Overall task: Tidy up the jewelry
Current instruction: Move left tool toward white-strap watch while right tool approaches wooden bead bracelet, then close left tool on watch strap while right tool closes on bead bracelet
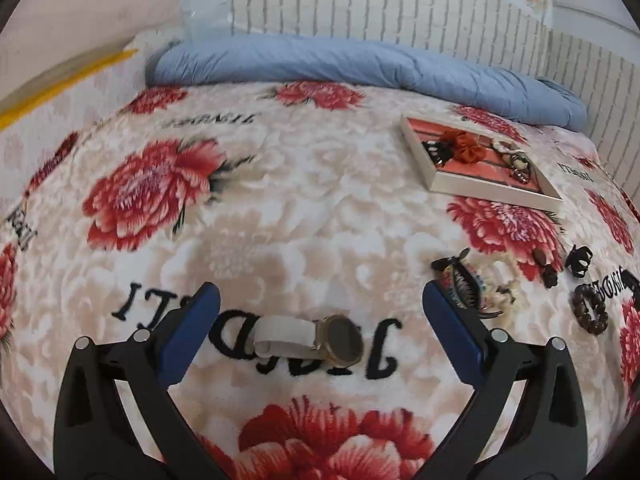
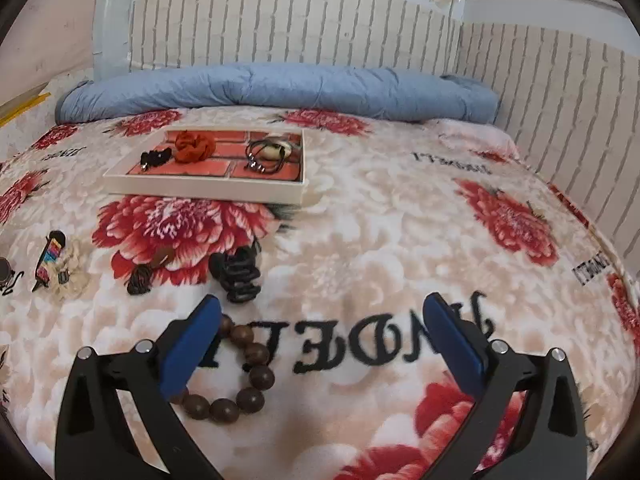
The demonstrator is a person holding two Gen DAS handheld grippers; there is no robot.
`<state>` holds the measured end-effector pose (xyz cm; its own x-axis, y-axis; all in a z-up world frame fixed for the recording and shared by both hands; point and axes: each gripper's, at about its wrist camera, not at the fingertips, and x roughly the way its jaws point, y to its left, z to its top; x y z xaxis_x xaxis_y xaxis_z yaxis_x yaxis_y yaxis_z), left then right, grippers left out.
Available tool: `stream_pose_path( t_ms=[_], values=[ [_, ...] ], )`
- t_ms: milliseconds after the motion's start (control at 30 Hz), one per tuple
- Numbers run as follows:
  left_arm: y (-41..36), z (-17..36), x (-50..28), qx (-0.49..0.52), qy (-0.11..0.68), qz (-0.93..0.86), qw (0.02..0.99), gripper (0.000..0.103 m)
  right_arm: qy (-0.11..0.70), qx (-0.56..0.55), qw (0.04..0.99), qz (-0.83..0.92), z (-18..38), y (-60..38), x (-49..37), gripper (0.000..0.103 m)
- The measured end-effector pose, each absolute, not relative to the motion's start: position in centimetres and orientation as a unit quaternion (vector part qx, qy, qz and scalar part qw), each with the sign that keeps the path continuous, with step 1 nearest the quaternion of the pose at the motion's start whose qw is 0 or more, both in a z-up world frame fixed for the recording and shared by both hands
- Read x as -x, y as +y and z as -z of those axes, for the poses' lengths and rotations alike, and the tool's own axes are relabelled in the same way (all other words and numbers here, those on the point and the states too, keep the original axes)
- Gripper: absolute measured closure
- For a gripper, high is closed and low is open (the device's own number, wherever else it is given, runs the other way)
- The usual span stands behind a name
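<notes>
A white tray (image 1: 494,190) with a red brick-pattern floor lies on the bed, also in the right wrist view (image 2: 200,192). It holds a red scrunchie (image 2: 195,145), a black hair piece (image 2: 154,159) and a corded bracelet (image 2: 268,154). My left gripper (image 1: 320,300) is open, its jaws on either side of a gold watch with a white strap (image 1: 316,338). My right gripper (image 2: 320,312) is open and empty; a brown bead bracelet (image 2: 236,376) lies beside and partly under its left finger (image 2: 188,348). A black claw clip (image 2: 238,276) lies just beyond.
The floral blanket (image 2: 380,240) covers the bed. Loose pieces lie on it: a colourful hair clip (image 2: 50,260), a cream lace piece (image 2: 74,276), a brown pendant (image 2: 142,278). A rolled blue quilt (image 2: 280,88) lies along the brick-pattern wall (image 2: 560,100).
</notes>
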<state>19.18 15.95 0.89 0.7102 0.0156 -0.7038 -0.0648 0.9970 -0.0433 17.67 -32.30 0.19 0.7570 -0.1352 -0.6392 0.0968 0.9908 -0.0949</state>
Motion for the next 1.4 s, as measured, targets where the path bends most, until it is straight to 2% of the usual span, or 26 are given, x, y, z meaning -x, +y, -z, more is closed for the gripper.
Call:
stream_pose_path(
  t_ms=[367, 800, 1033, 1100, 1200, 1367, 1400],
  values=[
    [16.4, 1.8, -20.2, 0.017, 0.409, -0.02, 0.912, 0.005, 0.381, 0.024, 0.922, 0.057, 2.8, -31.8, -18.9, 0.004],
    [15.6, 4.6, -19.8, 0.066, 0.444, 0.005, 0.894, 0.005, 0.399, 0.015, 0.916, 0.043, 3.6, -31.7, -19.4, 0.005],
    [14.4, 5.4, -20.6, 0.024, 0.444, -0.012, 0.896, 0.007, 0.414, 0.019, 0.909, 0.036, 4.2, -31.3, -19.7, 0.005],
    [14.5, 5.8, -20.9, 0.025, 0.448, -0.011, 0.893, 0.016, 0.419, 0.019, 0.907, 0.031, 4.4, -31.1, -19.7, 0.008],
    [14.3, 6.3, -21.4, 0.017, 0.455, -0.015, 0.89, 0.021, 0.434, 0.022, 0.9, 0.022, 4.9, -30.7, -19.8, 0.015],
    [13.7, 6.4, -21.9, 0.001, 0.452, -0.02, 0.892, 0.021, 0.45, 0.028, 0.892, 0.023, 5.7, -30.2, -20.2, 0.022],
    [13.6, 6.5, -22.1, 0.001, 0.453, -0.02, 0.891, 0.021, 0.452, 0.025, 0.891, 0.021, 5.8, -30.2, -20.5, 0.026]
  ],
)
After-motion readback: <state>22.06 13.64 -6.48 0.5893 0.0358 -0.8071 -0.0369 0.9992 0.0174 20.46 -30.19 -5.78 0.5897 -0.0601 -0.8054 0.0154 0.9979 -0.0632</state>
